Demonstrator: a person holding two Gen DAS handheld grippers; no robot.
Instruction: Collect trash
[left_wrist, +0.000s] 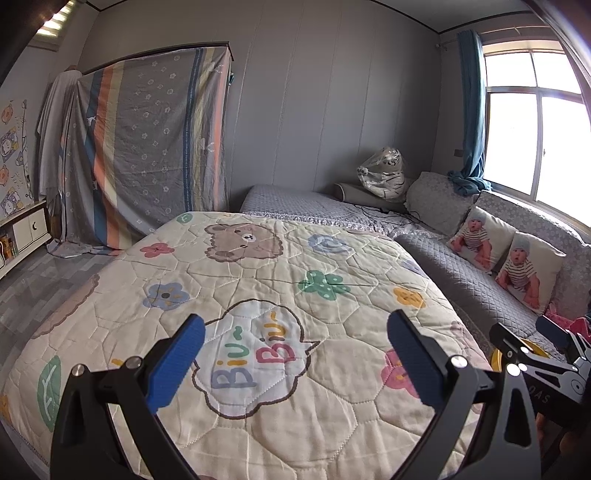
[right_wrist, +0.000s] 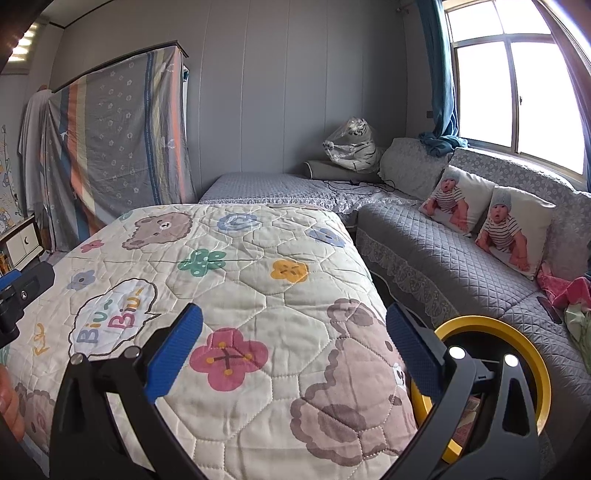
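Grey panelled walls close in a bedroom where one cream quilt (right_wrist: 258, 295) printed with bears and flowers covers the bed below me. Beyond it one grey sofa (right_wrist: 443, 251) runs under the window (right_wrist: 517, 92), and on it lean two cushions (right_wrist: 454, 199) printed with a baby, side by side. One plush tiger in clear plastic (right_wrist: 351, 144) sits in the far corner, and one striped sheet (left_wrist: 147, 140) hangs over the wardrobe on the far wall.

My left gripper (left_wrist: 295, 358) hangs above the quilt with its two blue fingers (left_wrist: 177, 362) spread wide and nothing between them. My right gripper (right_wrist: 295, 354) is likewise spread wide and holds nothing; its right finger (right_wrist: 413, 354) sits in front of one yellow-rimmed bin (right_wrist: 517, 339), which stands in the gap between the bed and the sofa. Inside the bin something pinkish shows, too hidden to name. I can pick out no loose trash on the quilt. One heap of pink cloth (right_wrist: 565, 288) lies on the sofa's near end.
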